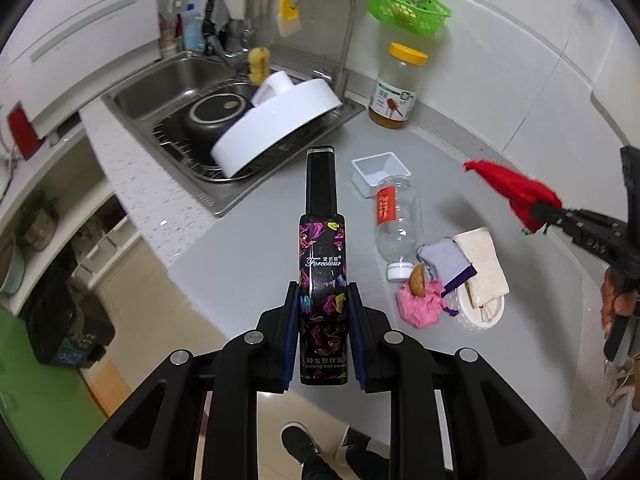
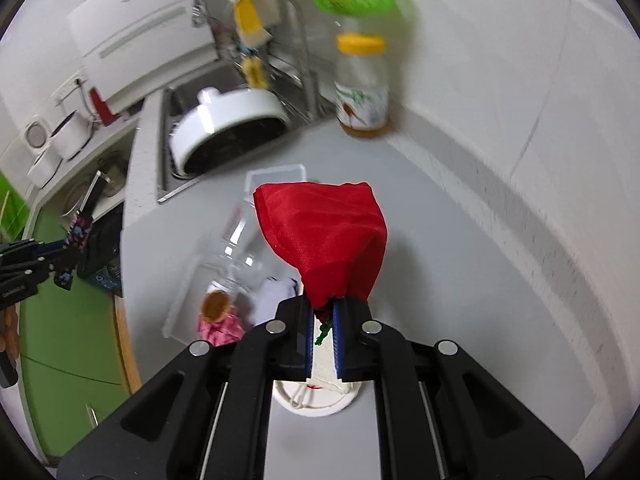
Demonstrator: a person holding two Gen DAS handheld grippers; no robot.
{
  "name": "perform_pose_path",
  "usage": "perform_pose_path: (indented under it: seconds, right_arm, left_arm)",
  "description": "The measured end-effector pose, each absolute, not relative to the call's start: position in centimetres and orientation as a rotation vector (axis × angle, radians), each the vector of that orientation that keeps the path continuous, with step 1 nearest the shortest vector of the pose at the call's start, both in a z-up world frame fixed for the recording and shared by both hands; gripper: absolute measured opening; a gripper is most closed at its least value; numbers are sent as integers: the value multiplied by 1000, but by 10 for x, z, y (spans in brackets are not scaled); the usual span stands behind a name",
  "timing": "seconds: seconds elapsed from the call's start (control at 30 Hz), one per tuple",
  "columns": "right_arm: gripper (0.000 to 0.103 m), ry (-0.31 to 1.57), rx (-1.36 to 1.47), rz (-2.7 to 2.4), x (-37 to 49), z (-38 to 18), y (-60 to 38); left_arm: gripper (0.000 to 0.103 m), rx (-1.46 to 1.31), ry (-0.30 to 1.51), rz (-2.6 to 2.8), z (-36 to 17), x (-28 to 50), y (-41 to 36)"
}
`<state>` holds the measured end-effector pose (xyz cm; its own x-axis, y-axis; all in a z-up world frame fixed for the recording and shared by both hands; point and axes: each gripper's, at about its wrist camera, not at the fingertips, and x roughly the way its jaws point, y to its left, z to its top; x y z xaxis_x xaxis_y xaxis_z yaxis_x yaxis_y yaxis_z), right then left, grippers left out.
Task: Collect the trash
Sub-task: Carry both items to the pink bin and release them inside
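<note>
My left gripper (image 1: 323,312) is shut on a black hair-cream tube (image 1: 322,264) with a colourful print, held above the grey counter's front edge. My right gripper (image 2: 323,316) is shut on a red mesh bag (image 2: 324,236), lifted over the trash pile; it shows at the right of the left wrist view (image 1: 516,192). On the counter lie an empty clear bottle (image 1: 398,220), a pink crumpled scrap (image 1: 420,306), a walnut shell (image 1: 419,280), a grey-purple wrapper (image 1: 446,260) and a white face mask (image 1: 482,266) on a white lid (image 1: 476,312).
A white square dish (image 1: 380,172) sits behind the bottle. A yellow-capped jar (image 1: 396,88) stands by the wall. The sink (image 1: 168,92) at the left holds a black pan and a white lid (image 1: 276,120). A green basket (image 1: 406,6) hangs on the wall.
</note>
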<state>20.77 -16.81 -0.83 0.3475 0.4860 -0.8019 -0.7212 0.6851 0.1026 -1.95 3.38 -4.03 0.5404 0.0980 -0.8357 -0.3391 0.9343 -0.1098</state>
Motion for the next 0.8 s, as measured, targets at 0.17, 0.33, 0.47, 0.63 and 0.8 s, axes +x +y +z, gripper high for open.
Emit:
perform_pose_path:
  seconds: [0.17, 0.33, 0.47, 0.63, 0.8]
  right_arm:
    - [7, 881, -326, 907, 190, 13, -154]
    - [7, 848, -363, 1055, 146, 25, -121]
    - [7, 829, -394, 1199, 94, 29, -79]
    - [7, 823, -441, 1358, 15, 24, -21]
    - [7, 858, -497, 1455, -54, 1, 29]
  left_arm:
    - [23, -312, 941, 332, -33, -56, 35]
    - [23, -353, 911, 415, -24, -102, 43]
    - [23, -386, 887, 496, -15, -152, 57]
    - [23, -430, 874, 602, -13, -224, 82]
    - [23, -483, 871, 674, -26, -289, 108]
